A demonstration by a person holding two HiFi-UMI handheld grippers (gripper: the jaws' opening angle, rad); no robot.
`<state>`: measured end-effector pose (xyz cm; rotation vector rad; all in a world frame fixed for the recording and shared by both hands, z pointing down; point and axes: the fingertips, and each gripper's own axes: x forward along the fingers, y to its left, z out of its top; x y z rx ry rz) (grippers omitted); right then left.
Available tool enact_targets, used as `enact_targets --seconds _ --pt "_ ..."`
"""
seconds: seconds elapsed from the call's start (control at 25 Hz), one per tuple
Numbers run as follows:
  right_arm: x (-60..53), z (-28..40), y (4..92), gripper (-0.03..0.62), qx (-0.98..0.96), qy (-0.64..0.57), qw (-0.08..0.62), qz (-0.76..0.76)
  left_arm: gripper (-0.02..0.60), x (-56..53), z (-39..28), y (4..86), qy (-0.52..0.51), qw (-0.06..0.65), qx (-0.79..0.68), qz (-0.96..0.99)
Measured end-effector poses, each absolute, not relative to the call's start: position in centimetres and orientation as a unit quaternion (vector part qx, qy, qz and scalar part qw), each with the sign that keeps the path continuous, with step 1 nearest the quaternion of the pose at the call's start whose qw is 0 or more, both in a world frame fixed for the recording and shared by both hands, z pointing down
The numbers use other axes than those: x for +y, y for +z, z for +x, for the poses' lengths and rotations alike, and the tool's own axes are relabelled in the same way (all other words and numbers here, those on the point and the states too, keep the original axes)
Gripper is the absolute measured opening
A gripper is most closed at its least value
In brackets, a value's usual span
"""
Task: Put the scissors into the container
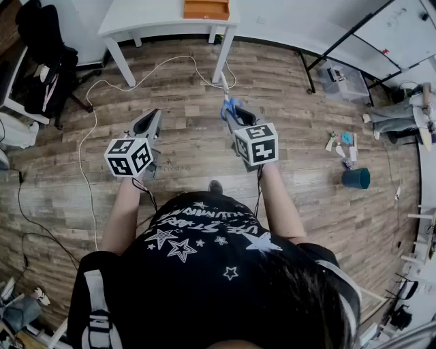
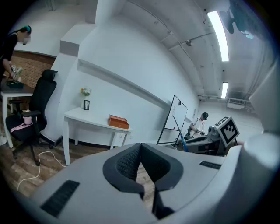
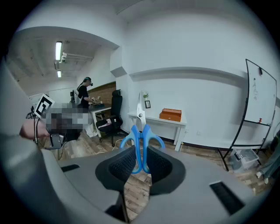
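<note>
The scissors [image 3: 141,141] have blue handles, and their blades point up and away. My right gripper [image 3: 141,161] is shut on the handles. From the head view the scissors [image 1: 229,105] stick out ahead of the right gripper [image 1: 236,117], over the wooden floor. An orange container [image 1: 206,9] sits on the white table [image 1: 150,17] at the far side, and it also shows as the orange container [image 3: 171,114] and the orange container [image 2: 119,121]. My left gripper [image 1: 151,119] hangs level with the right one, and the left gripper [image 2: 140,158] is shut on nothing.
A white cable [image 1: 95,102] trails across the floor toward the table legs. A black office chair [image 1: 44,48] stands at the far left. To the right lie a teal cup [image 1: 355,178], small clutter [image 1: 343,144] and a whiteboard stand [image 1: 347,37]. A person [image 3: 84,92] works at a far desk.
</note>
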<state>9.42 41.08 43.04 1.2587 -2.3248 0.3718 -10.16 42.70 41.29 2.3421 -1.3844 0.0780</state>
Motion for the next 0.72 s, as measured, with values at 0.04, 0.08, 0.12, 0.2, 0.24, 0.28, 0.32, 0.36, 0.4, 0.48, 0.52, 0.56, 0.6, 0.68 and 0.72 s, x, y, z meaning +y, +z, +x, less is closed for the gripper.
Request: enact_targets --seconds 0.04,0.08,0.12,0.2,0.24,0.28,0.32,0.36,0.4,0.48,0.52,0.56,0.6,0.68,0.72 --pt "41.2 9.1 43.1 0.1 -0.846 0.135 0.235 0.459 0.02 42.7 -10.5 41.3 0.027 0.209 -0.496 0.842" --pt "41.2 8.8 43.2 0.1 -0.845 0.134 0.236 0.46 0.02 42.8 -10.8 41.4 0.026 0.21 -0.496 0.842" --pt "41.3 8.6 43.3 0.1 -0.845 0.133 0.237 0.46 0.02 42.9 -11.0 41.5 0.026 0.21 -0.495 0.843" --pt "41.5 8.2 43.5 0.1 -0.844 0.132 0.24 0.461 0.02 43.0 -11.5 41.6 0.027 0.21 -0.495 0.842" --pt "41.6 8.0 43.5 0.1 -0.844 0.132 0.241 0.461 0.02 43.2 -11.7 41.7 0.028 0.211 -0.495 0.842" --pt "41.7 7.8 43.5 0.1 -0.843 0.132 0.242 0.461 0.02 43.3 -11.9 41.8 0.029 0.212 -0.494 0.843" --pt "41.8 7.6 43.5 0.1 -0.843 0.133 0.243 0.462 0.02 43.4 -12.2 41.9 0.03 0.213 -0.493 0.843" --pt "41.9 7.2 43.6 0.1 -0.842 0.133 0.242 0.463 0.02 43.5 -12.6 42.1 0.031 0.215 -0.493 0.843" --pt "42.0 6.9 43.7 0.1 -0.841 0.134 0.242 0.465 0.019 43.6 -13.0 42.4 0.031 0.217 -0.492 0.842" --pt "42.3 6.3 44.2 0.1 -0.838 0.14 0.239 0.47 0.02 44.1 -13.7 43.1 0.032 0.224 -0.491 0.841" --pt "42.5 6.1 44.4 0.1 -0.837 0.143 0.237 0.473 0.018 44.5 -13.9 43.4 0.032 0.23 -0.491 0.84" --pt "42.6 5.9 44.5 0.1 -0.836 0.145 0.232 0.476 0.02 44.8 -14.2 43.8 0.032 0.235 -0.49 0.839" --pt "42.7 5.7 44.4 0.1 -0.836 0.145 0.224 0.479 0.02 45.0 -14.5 44.1 0.033 0.24 -0.489 0.838" --pt "42.7 5.1 44.1 0.1 -0.838 0.141 0.209 0.483 0.02 45.1 -15.3 44.5 0.035 0.245 -0.486 0.838" --pt "42.7 4.6 44.1 0.1 -0.839 0.14 0.206 0.485 0.018 45.0 -15.8 44.7 0.037 0.245 -0.486 0.838"
